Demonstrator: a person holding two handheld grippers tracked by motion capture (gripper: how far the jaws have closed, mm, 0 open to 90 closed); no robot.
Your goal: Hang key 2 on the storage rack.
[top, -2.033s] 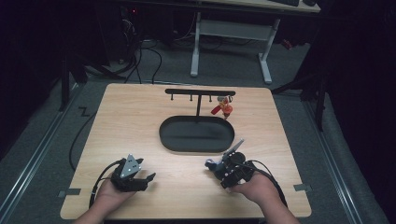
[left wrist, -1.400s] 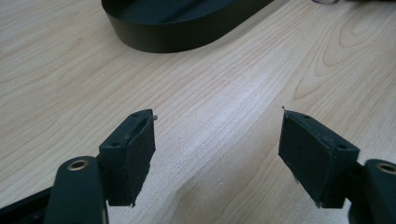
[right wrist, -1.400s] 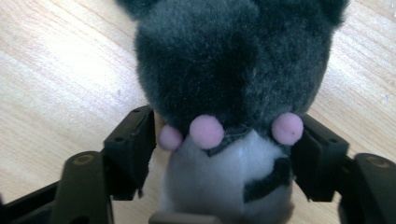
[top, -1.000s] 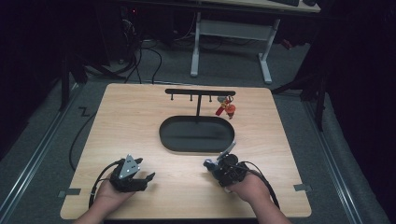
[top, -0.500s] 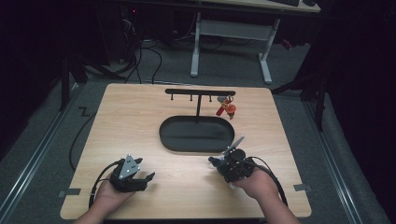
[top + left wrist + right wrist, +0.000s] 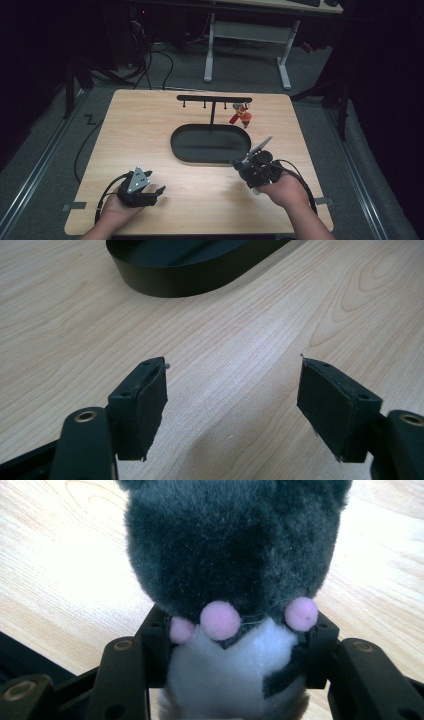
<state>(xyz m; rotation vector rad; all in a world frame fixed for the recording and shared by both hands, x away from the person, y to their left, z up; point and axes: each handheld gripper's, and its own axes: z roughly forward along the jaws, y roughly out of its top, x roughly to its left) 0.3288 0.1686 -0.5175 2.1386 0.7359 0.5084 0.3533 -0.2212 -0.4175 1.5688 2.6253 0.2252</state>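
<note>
My right gripper (image 6: 235,645) is shut on a plush toy (image 6: 225,545), dark grey fur with a white patch and three small pink pompoms, pressed between both pads. In the high view the right gripper (image 6: 241,166) hovers above the wood just off the near right end of the black oval tray (image 6: 180,150). At the front left my left gripper (image 6: 156,192) rests on the table, open. In its own view the left gripper (image 6: 232,390) has nothing but bare wood between its pads, with the tray's wall (image 6: 165,282) ahead.
Behind the tray stands a black T-shaped rack (image 6: 214,99) with small hooks; a red keychain (image 6: 242,116) hangs from its right end. Cables trail from both grippers toward the table's front edge. Dark floor and a desk frame (image 6: 245,30) lie beyond the table.
The right gripper has risen with the plush toy and drifted slightly right, toward the tray's near end. The left gripper has stayed put.
</note>
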